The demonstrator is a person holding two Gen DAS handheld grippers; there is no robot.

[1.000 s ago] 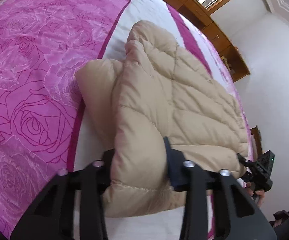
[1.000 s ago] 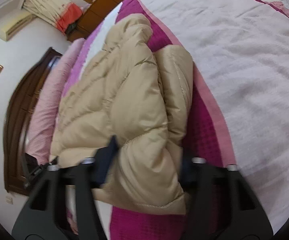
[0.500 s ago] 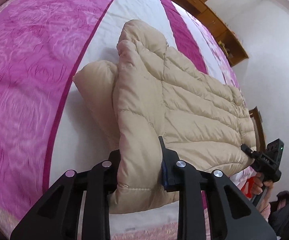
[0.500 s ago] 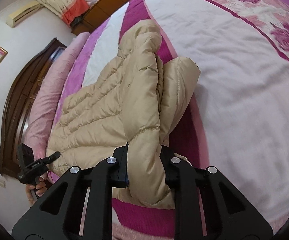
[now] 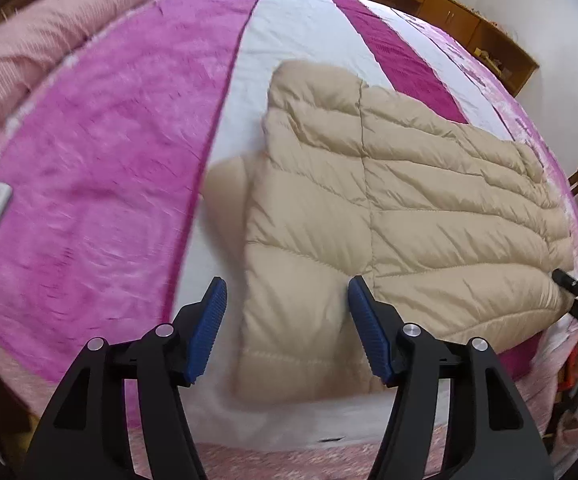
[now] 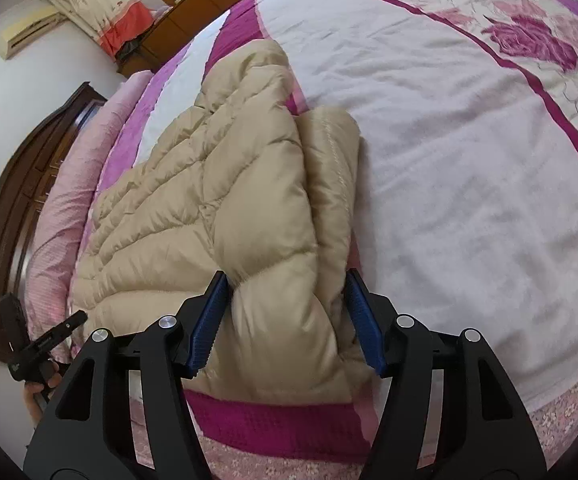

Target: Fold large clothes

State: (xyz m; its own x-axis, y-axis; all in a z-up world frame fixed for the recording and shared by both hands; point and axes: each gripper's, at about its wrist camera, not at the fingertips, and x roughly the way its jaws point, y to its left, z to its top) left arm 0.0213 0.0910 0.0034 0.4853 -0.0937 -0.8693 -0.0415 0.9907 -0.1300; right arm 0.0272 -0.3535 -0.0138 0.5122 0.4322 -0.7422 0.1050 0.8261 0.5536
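My left gripper [image 5: 287, 326] hung above the near edge of the beige puffer jacket [image 5: 389, 208], its blue pads [image 5: 209, 330] spread wide with nothing between them but air. The jacket lay folded flat on the bed [image 5: 101, 168], on the white band of the pink and magenta cover. My right gripper [image 6: 287, 320] was opened wide too, its pads [image 6: 363, 322] set either side of the jacket's thick folded corner; whether they touched the fabric I could not tell, but they were not pinching it.
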